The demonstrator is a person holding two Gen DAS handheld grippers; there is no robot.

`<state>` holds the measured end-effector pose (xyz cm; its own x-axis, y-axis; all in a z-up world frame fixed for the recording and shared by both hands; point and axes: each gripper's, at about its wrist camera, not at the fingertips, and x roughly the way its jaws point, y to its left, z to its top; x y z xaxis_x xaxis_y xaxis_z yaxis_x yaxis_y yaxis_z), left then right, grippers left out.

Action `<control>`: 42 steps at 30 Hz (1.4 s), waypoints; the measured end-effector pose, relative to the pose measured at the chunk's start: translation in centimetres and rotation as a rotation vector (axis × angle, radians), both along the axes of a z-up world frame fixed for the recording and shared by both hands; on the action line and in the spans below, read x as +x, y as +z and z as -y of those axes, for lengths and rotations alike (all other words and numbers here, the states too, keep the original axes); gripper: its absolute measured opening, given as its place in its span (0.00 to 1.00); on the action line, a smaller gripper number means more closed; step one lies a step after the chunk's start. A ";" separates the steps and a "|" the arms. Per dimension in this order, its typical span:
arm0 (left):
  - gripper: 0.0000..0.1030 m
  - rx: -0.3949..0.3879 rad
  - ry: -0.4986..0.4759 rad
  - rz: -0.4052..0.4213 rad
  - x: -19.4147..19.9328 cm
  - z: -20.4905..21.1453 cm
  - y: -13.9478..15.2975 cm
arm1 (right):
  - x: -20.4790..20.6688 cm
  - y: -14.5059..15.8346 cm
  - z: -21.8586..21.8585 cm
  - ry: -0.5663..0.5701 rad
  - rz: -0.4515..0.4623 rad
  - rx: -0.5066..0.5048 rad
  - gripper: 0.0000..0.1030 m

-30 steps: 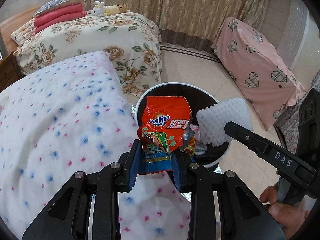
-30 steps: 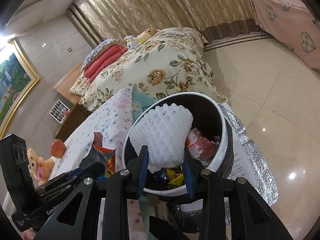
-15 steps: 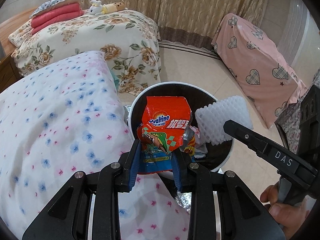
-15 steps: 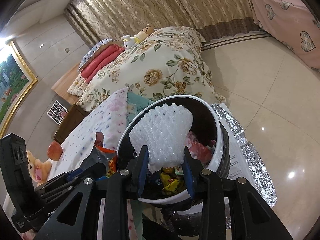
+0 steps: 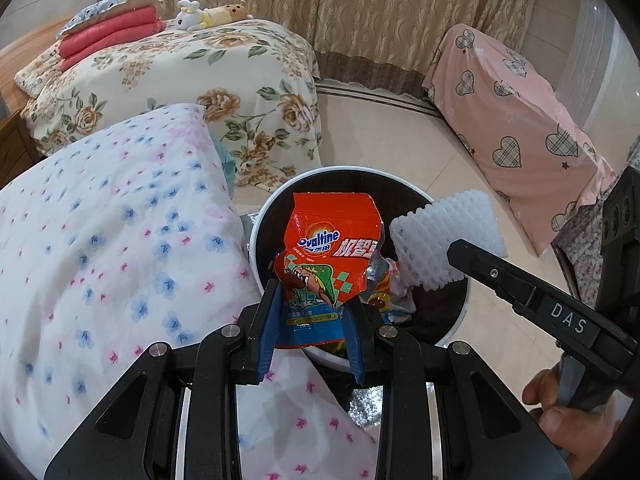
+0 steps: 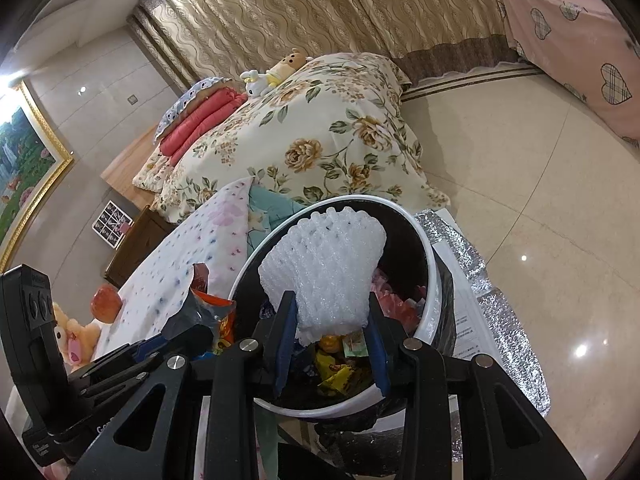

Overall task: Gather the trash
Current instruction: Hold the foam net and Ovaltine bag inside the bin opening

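The left hand-held gripper clamps an orange Ovaltine packet above the 9 o'clock side of the white-rimmed trash bin. At 3 o'clock, the right hand-held gripper pinches a white foam net sleeve over the bin's opening, where wrappers, seemingly snack packets, lie.

A round white-rimmed black trash bin is standing on the glossy cream tiled floor, just beside the corner of a white quilt with blue and pink flowers, which is lying to its left. A crinkled silver foil sheet is lying under the bin. A red Ovaltine snack packet is hanging over the bin's near rim, with a white foam fruit net to its right. Behind the quilt, a bed with a cream rose-patterned cover is standing, with folded coral blankets and a small plush toy lying on it.
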<state>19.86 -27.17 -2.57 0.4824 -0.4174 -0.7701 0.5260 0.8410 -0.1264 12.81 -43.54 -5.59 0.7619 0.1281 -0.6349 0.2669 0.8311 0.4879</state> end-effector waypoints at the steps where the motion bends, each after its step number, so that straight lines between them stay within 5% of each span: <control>1: 0.27 0.000 0.000 0.000 0.1 0.1 -0.1 | 0.0 -0.1 0.1 0.000 -0.002 -0.002 0.34; 42: 0.27 0.018 0.003 -0.020 1.5 1.1 -1.0 | 2.3 0.2 0.7 0.033 -0.049 -0.047 0.34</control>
